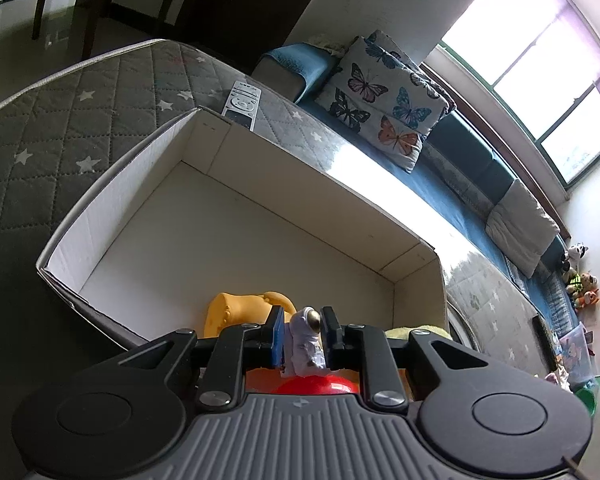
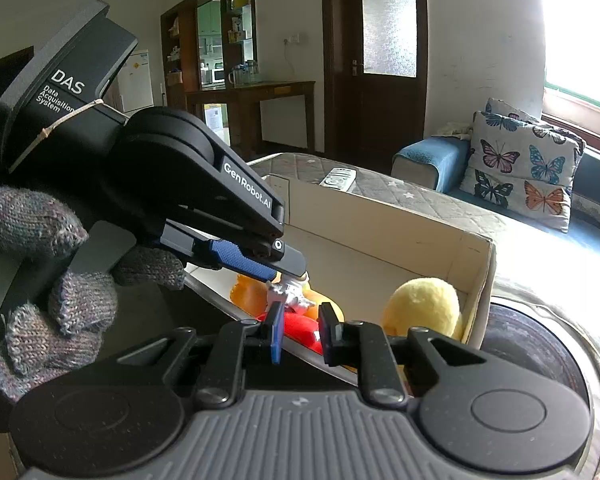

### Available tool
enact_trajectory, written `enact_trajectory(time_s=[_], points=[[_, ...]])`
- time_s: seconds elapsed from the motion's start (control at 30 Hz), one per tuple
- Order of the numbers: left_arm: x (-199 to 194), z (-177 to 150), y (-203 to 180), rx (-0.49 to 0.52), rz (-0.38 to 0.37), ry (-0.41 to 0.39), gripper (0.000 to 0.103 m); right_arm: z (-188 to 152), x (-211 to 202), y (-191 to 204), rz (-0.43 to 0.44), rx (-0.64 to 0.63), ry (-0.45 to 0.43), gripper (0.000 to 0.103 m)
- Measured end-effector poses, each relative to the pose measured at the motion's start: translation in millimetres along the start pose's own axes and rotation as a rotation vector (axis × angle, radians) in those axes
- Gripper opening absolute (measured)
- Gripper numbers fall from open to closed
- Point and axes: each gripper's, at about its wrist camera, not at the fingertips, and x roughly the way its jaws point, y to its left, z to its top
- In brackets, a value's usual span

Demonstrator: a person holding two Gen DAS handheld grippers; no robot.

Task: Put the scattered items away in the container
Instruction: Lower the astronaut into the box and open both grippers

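Note:
My left gripper (image 1: pixel 303 316) is shut on a small white astronaut figure (image 1: pixel 306 340) over the near end of the white cardboard box (image 1: pixel 260 168). In the right wrist view that left gripper (image 2: pixel 290 276) reaches in from the left, held by a gloved hand (image 2: pixel 40 264), with the astronaut (image 2: pixel 290 294) at its tips. Under it in the box lie an orange toy (image 2: pixel 246 294), a red toy (image 2: pixel 300 330) and a yellow plush ball (image 2: pixel 424 304). My right gripper (image 2: pixel 302 320) hovers at the box's near rim, its jaws drawn close with nothing between them.
The box stands on a grey quilted star-pattern mat (image 1: pixel 60 128). A white remote control (image 1: pixel 242 104) lies on the mat just past the box's far wall. A blue sofa with a butterfly cushion (image 1: pixel 384 96) runs along the right, under the window.

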Motion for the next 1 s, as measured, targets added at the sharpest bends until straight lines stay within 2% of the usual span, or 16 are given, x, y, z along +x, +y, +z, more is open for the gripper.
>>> enact_trajectory(time_s=[0.37, 0.43, 0.6, 0.7, 0.77, 0.83, 1.0], points=[[-24.4, -7.6, -13.2, 0.096, -0.017, -0.048, 0.027, -7.4, -10.4, -2.1, -0.014, 0.008, -0.007, 0.033], [-30.7, -11.4, -14.9, 0.116, -0.022, -0.058, 0.028, -8.7, -13.6, -2.9, -0.019, 0.012, -0.01, 0.043], [-44.1, -20.6, -13.4, 0.131, -0.037, -0.075, 0.028, -13.2, -23.8, -0.1, -0.034, 0.021, -0.017, 0.051], [-51.2, -28.0, -12.1, 0.148, -0.044, -0.086, 0.028, -16.3, -29.3, 0.1, -0.046, 0.029, -0.023, 0.063], [-55.5, -32.2, -10.7, 0.159, -0.043, -0.091, 0.028, -18.2, -32.5, -0.7, -0.052, 0.034, -0.024, 0.064], [-59.3, -36.0, -8.7, 0.164, -0.043, -0.097, 0.03, -19.8, -35.1, -1.3, -0.056, 0.043, -0.023, 0.071], [-67.2, -46.7, -6.1, 0.2, -0.032, -0.111, 0.031, -24.3, -40.2, -1.0, -0.068, 0.056, -0.028, 0.08]])
